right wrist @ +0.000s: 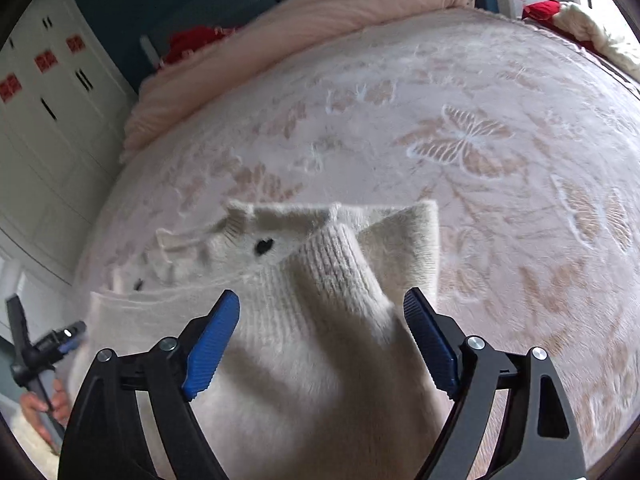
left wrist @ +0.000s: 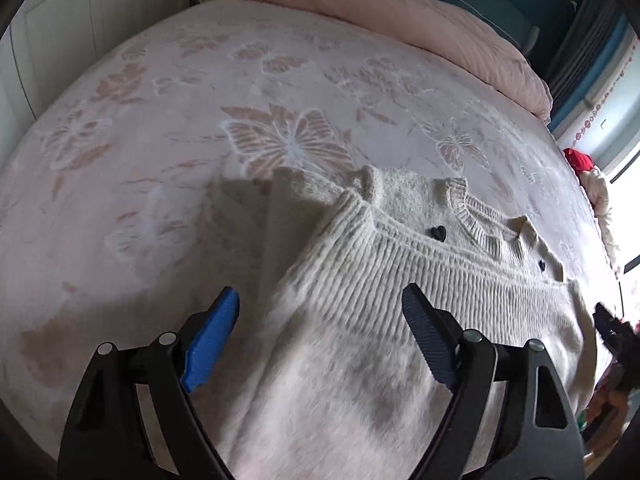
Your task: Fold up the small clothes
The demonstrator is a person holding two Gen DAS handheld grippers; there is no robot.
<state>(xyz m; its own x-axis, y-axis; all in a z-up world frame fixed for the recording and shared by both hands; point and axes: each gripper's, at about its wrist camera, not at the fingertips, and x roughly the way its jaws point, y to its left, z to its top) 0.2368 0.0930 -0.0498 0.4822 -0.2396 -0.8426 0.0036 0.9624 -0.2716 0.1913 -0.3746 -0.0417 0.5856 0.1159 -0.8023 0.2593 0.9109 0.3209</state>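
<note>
Sweater (left wrist: 400,280) fuzzy cream ribbed knit, plush butterfly-embossed blanket (left wrist: 160,160), both grippers' jaws apart, empty.

We see a cream-white ribbed sweater (left wrist: 400,280) with small black heart buttons (left wrist: 435,233), lying on a pale pink bedspread (left wrist: 200,120) patterned with white-outlined butterflies. Both tongs (left (left wrist: 321,300), right (right wrist: 321,300)) are black with blue ridged pads (right wrist: 212,348); the rolled quilt (left wrist: 400,12) is plain pink.

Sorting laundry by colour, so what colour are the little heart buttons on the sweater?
Black heart buttons on the cream sweater; clearest in the right wrist view.
</note>
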